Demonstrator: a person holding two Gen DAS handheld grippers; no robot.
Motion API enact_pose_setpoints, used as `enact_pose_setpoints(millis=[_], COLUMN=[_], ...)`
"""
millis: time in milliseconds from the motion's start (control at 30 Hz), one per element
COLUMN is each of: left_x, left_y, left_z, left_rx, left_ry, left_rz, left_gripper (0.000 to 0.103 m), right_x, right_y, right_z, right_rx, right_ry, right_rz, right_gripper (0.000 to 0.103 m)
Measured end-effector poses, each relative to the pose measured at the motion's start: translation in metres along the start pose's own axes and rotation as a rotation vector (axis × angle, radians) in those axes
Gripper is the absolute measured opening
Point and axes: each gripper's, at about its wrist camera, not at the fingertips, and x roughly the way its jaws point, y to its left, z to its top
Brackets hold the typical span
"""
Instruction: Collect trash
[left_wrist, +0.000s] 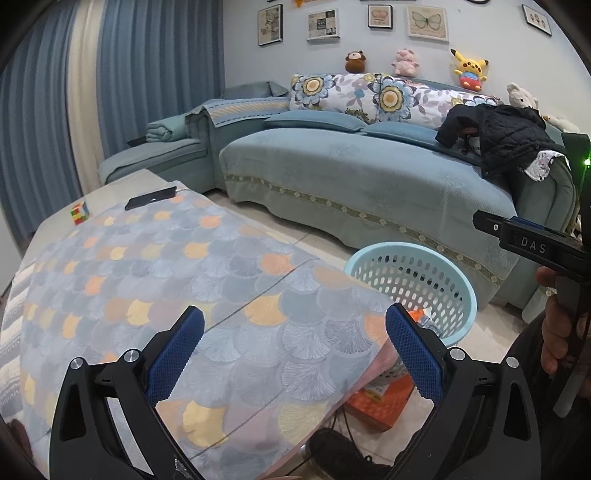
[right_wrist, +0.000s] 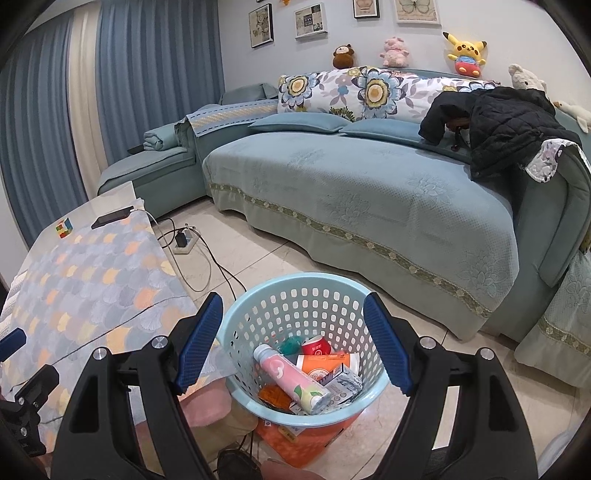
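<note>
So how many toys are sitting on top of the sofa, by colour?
Brown: 1, the monkey
Pink: 1, the pig
Yellow: 1, the Pikachu
White: 2, the bear and the duck
Total: 5

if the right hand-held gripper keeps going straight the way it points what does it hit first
Most likely the trash in the light blue basket: the open right hand-held gripper frames its mouth, with the pink bottle nearest the line. Depth is unclear.
</note>
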Motion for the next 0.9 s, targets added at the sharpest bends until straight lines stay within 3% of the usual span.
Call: enact_pose_setpoints(millis=[900], left_x=[-0.0015], left_y=[0.0003], left_z=[0.0005], left_rx=[0.003], left_ry=[0.002], left_rz=[0.001], left_gripper=[0.095], right_x=[0.0059], right_y=[0.0020], right_z=[-0.0016], right_rx=[-0.006], right_ry=[0.012], right_rz=[0.006], right_gripper=[0.074])
